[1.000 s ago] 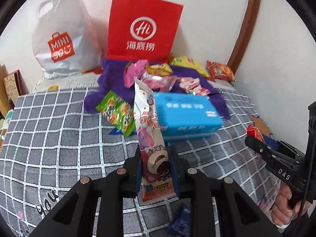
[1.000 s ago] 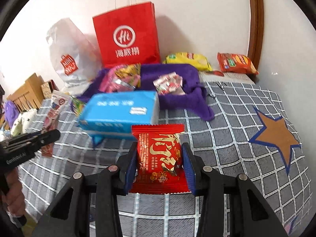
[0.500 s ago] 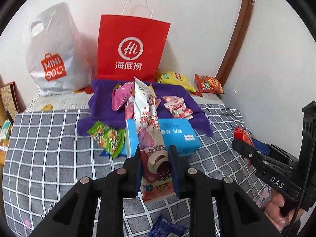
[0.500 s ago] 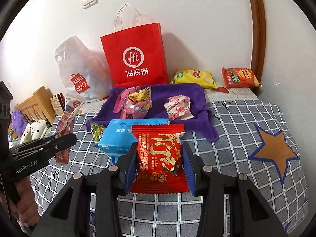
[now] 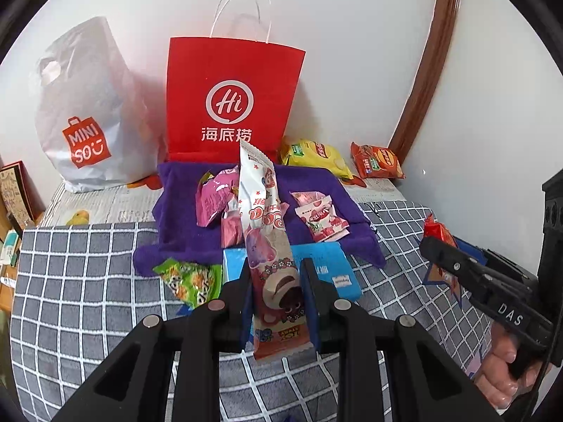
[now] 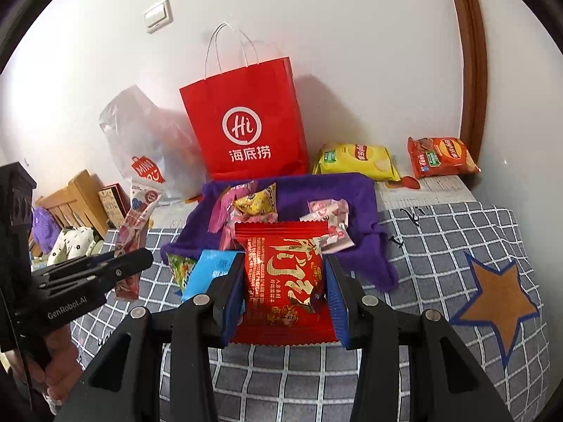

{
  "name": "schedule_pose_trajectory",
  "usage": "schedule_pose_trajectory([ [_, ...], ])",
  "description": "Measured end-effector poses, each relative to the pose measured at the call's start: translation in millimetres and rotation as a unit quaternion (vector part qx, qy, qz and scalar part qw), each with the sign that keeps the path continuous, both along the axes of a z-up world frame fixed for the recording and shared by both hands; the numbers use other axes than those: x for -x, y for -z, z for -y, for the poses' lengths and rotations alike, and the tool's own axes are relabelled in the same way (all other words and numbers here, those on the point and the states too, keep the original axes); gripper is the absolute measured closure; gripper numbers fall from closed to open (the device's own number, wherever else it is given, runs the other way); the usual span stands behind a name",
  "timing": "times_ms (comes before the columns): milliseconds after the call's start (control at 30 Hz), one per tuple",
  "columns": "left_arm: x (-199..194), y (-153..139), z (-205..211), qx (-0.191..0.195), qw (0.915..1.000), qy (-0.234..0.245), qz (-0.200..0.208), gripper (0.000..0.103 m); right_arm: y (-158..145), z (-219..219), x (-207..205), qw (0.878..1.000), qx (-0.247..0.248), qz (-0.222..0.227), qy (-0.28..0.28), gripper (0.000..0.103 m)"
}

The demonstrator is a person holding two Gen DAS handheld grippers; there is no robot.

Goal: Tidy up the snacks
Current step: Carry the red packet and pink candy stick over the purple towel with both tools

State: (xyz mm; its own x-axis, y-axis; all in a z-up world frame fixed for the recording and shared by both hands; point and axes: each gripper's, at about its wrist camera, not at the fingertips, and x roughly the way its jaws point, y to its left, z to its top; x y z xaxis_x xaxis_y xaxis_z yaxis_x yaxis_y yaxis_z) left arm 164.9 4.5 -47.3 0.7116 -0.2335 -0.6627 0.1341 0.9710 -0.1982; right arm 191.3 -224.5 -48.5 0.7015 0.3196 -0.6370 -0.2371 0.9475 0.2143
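My left gripper [image 5: 276, 281] is shut on a long white and pink cartoon snack packet [image 5: 265, 232] that stands upright between its pads, above the grey checked bed cover [image 5: 81, 281]. My right gripper [image 6: 285, 288] is shut on a red snack packet with gold characters [image 6: 285, 274]. Each gripper shows in the other's view: the right one [image 5: 436, 246] at the right edge, the left one [image 6: 140, 260] at the left. Behind them a purple cloth [image 5: 176, 193] holds several small snacks. A blue box [image 5: 334, 267] and a green packet [image 5: 190, 277] lie at its front edge.
A red paper bag [image 5: 232, 98] and a white plastic bag [image 5: 88, 105] stand against the wall. A yellow chip bag [image 6: 355, 156] and an orange chip bag [image 6: 440, 156] lie at the back right. Wooden furniture [image 6: 77, 197] stands at the left. A star patch [image 6: 492, 299] marks the cover.
Both grippers have risen and drawn back with their packets still held. The bed, the blue box and the bags now look smaller and lower in both views.
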Motion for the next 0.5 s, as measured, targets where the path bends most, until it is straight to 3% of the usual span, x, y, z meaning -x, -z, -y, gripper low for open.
schedule_pose_trajectory([
  [500,-31.0,-2.6,-5.7,0.007,1.0000,-0.003,-0.001,0.079,-1.9,-8.8,-30.4,1.000,0.010,0.001,-0.001,0.060],
])
